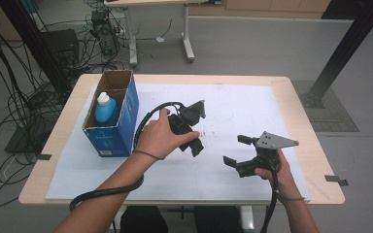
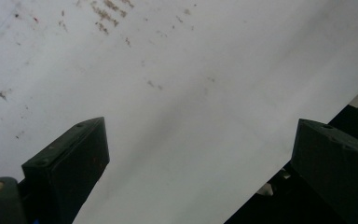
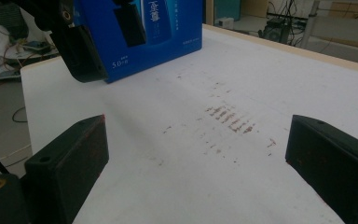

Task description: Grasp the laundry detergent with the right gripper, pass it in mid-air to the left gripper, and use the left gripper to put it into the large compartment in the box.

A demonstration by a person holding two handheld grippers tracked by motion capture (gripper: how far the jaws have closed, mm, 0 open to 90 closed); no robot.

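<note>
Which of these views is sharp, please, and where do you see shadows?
High view: evenly lit, slightly soft. Left gripper view: blurred, with a diagonal grey shadow across the white sheet. Right gripper view: reddish-brown smudges fairly sharp, blue cardboard box softer.

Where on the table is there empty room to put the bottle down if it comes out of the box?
The white sheet is bare beyond the right gripper, out to its far right corner, and along the near edge between the two forearms. It is crowded at the left, where the blue box holding the blue bottle stands close beside the left gripper.
</note>
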